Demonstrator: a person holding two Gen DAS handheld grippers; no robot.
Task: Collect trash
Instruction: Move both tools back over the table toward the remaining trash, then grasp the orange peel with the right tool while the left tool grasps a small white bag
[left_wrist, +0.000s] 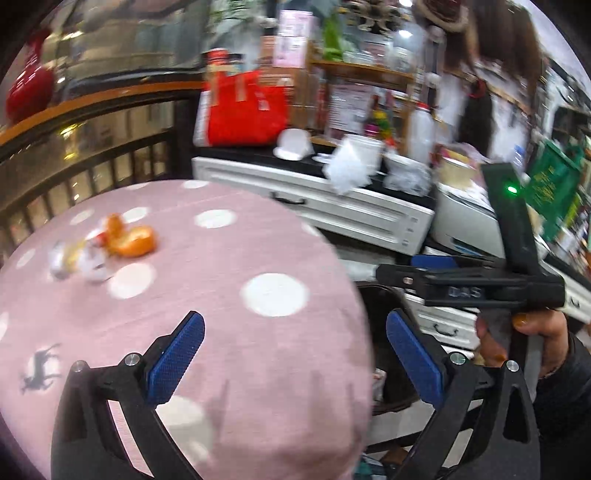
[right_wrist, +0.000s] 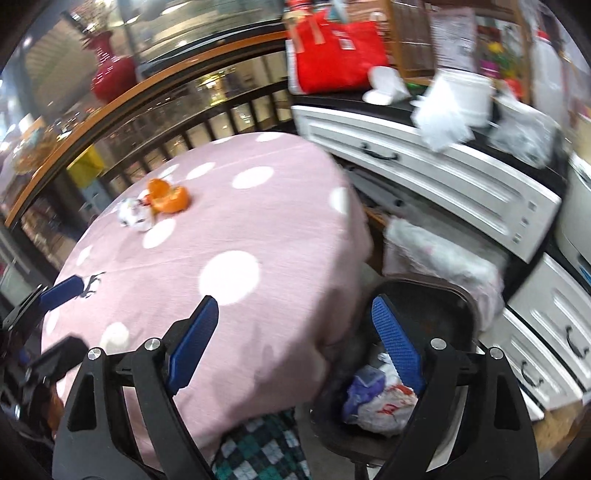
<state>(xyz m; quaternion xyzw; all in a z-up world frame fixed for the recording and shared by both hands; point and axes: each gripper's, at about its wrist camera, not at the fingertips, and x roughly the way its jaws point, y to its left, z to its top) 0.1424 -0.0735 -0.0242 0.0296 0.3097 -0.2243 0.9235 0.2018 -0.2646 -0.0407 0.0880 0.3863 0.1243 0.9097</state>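
Orange peel and crumpled white wrappers lie on a round table with a pink polka-dot cloth, toward its far left. They also show in the right wrist view: the peel and the wrappers. A dark bin with crumpled paper trash inside stands on the floor right of the table. My left gripper is open and empty over the table's near right edge. My right gripper is open and empty above the table edge and bin; it also shows in the left wrist view.
A white drawer cabinet with a black top stands behind and right of the table, loaded with a red bag, white tubs and plastic bags. A dark railing runs behind the table. A checkered cloth hangs below the table's near edge.
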